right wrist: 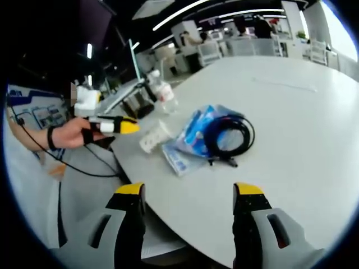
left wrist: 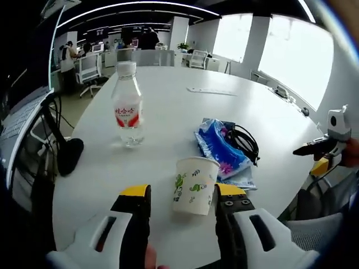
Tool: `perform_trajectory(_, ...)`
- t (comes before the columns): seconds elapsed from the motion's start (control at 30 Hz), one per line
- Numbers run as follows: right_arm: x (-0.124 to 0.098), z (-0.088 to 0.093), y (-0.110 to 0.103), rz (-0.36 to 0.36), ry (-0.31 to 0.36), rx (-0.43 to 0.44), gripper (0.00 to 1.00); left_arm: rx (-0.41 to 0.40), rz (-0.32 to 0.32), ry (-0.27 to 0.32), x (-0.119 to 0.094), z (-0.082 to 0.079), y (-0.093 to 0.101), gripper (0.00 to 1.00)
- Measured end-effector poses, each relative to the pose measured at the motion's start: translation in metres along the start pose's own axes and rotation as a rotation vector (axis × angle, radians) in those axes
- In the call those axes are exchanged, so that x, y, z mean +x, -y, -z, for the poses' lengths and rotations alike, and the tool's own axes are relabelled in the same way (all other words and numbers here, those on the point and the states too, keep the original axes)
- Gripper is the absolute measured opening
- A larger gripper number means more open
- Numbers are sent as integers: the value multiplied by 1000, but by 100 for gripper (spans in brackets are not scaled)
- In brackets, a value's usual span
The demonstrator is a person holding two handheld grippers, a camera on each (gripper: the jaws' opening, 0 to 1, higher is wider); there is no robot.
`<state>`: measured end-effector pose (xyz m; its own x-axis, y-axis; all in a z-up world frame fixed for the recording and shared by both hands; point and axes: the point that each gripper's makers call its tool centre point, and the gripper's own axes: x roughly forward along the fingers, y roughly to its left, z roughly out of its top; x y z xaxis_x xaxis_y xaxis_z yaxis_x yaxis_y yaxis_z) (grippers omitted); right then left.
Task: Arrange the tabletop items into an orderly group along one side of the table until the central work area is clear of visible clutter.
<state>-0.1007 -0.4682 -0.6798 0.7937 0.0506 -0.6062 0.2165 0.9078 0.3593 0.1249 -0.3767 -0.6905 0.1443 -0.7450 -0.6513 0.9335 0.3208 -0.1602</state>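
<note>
My left gripper (left wrist: 182, 199) stands wide around the paper cup (left wrist: 193, 185) at lower centre; I should close gently, while my right gripper (right wrist: 189, 196) waits open, empty.

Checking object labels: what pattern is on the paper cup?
White paper cup with green leaf-like prints, clearest in the left gripper view.
</note>
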Motion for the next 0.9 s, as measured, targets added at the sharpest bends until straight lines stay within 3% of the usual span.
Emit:
perform_trajectory(0.2,-3,5,1,2,-7,7,62,7,31,-32,11,6,14,47)
perform_trajectory(0.4,-7,9,-1,1,-19,1,62,18,46,-99,25,21,19,50)
perform_trajectory(0.9,-11,14,-2,14,-25,1,62,27,76,-135,42,24,18,52)
